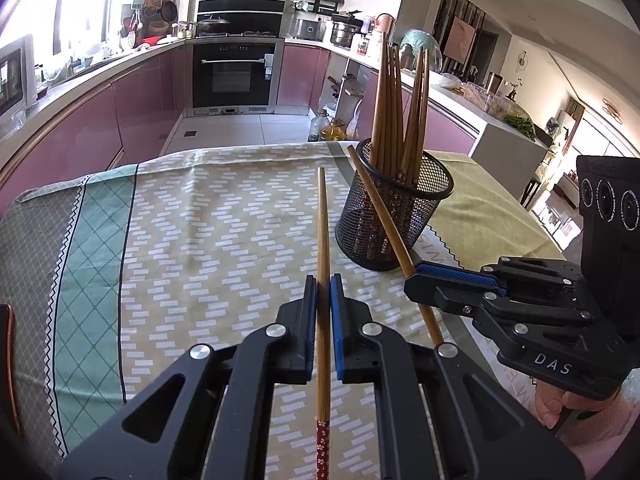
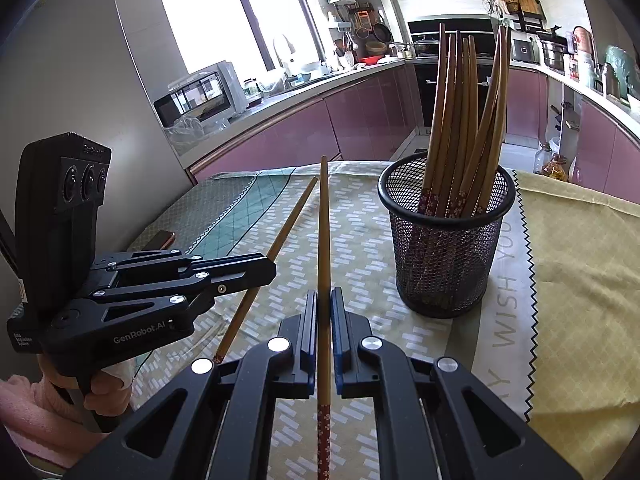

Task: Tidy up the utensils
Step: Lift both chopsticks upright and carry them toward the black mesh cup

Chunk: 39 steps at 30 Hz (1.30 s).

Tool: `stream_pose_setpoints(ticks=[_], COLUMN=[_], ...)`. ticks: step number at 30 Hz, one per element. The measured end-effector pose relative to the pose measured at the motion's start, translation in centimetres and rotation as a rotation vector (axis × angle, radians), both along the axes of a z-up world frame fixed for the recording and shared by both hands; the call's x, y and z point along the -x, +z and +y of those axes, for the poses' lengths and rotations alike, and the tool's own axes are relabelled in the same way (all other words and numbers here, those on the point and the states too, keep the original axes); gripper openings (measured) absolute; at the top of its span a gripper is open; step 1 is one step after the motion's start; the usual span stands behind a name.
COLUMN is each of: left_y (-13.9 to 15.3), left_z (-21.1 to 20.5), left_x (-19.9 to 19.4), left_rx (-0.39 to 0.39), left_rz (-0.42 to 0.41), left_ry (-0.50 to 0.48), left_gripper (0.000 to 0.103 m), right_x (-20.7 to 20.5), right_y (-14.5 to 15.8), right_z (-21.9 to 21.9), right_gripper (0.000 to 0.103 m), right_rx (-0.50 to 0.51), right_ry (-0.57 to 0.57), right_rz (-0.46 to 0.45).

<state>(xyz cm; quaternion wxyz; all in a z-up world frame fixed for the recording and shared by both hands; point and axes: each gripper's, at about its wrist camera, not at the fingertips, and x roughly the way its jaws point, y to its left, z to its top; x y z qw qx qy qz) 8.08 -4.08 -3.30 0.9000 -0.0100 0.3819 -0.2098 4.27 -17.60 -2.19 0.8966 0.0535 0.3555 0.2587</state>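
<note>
In the left wrist view my left gripper (image 1: pixel 323 282) is shut on a wooden chopstick (image 1: pixel 322 220) that points forward over the tablecloth, its red flowered end toward the camera. To its right, my right gripper (image 1: pixel 414 276) is shut on a second chopstick (image 1: pixel 376 200), which slants in front of the black mesh cup (image 1: pixel 394 224). The right wrist view has my right gripper (image 2: pixel 324 294) clamped on its chopstick (image 2: pixel 324 220), the left gripper (image 2: pixel 272 270) gripping the other chopstick (image 2: pixel 288 228) at the left, and the mesh cup (image 2: pixel 444 256) at the right holding several upright chopsticks (image 2: pixel 460 120).
A patterned tablecloth (image 1: pixel 192 240) covers the table, with a yellow cloth (image 2: pixel 580 260) beyond the cup. A phone (image 2: pixel 160 240) lies near the table's left edge. Hands in pink sleeves (image 2: pixel 36 408) hold both grippers. Kitchen counters, an oven (image 1: pixel 234 76) and floor bottles (image 1: pixel 332 128) lie behind.
</note>
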Motion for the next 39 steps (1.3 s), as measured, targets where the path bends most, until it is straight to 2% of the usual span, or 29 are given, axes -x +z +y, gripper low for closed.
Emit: stream_pose_setpoints(ticks=[39], left_y=[2.4], left_z=[-0.3], left_x=[0.9], left_rx=[0.052], left_rz=[-0.046], left_ry=[-0.030], left_gripper=[0.008], right_x=[0.4], right_y=[1.5], right_z=[-1.4], right_gripper=[0.006], right_rx=[-0.064], right_ry=[-0.027], right_rz=[-0.045])
